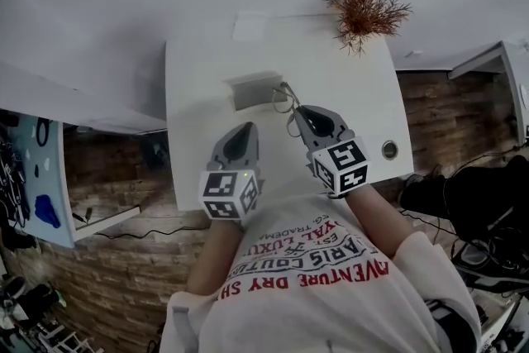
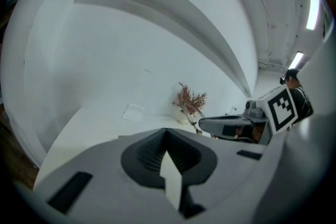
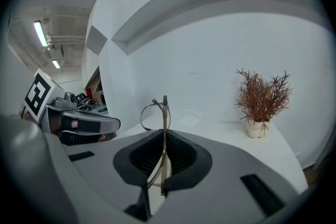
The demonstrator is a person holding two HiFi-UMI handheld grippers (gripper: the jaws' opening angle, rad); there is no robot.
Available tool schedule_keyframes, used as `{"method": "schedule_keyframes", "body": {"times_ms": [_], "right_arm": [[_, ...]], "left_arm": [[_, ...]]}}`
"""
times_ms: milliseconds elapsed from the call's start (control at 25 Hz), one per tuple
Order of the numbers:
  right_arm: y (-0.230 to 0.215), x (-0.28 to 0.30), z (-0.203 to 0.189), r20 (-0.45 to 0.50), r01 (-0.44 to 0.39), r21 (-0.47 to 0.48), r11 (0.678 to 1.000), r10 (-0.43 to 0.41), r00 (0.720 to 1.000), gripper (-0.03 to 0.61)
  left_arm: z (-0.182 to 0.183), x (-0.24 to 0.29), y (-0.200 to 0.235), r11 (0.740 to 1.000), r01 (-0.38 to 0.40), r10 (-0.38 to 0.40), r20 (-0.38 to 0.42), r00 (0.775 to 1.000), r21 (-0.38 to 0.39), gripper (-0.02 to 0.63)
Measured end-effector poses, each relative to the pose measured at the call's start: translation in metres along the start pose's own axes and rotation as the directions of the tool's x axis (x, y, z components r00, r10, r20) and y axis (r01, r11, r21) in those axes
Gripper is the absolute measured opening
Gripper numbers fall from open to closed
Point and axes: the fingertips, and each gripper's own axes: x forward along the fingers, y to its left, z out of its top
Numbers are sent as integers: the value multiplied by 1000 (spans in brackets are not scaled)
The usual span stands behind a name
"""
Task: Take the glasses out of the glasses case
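The thin metal-framed glasses [image 1: 287, 102] hang above the white table [image 1: 198, 95], and my right gripper [image 1: 298, 109] is shut on one of their arms. In the right gripper view the frame [image 3: 156, 110] sticks up out of the closed jaws, with a lens ring at the top. The grey glasses case [image 1: 256, 89] lies open on the table just left of the glasses. My left gripper [image 1: 246, 126] hovers nearer to me, a little short of the case, shut with nothing in it. Its jaws [image 2: 167, 134] meet in the left gripper view.
A dried reddish plant [image 1: 364, 8] in a small white pot stands at the table's far right. A white card [image 1: 248, 27] lies beyond the case. A round cable hole [image 1: 389, 150] sits near the right edge. Brick floor and cables surround the table.
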Motion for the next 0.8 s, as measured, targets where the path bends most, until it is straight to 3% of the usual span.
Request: {"method": "schedule_keyframes", "body": {"times_ms": [800], "right_arm": [[-1,-10,-17,-31,29,30,999,-28,999,26]], "left_arm": [[-12,-5,-5,1000,1,-1,-8,1000,-10,2]]}}
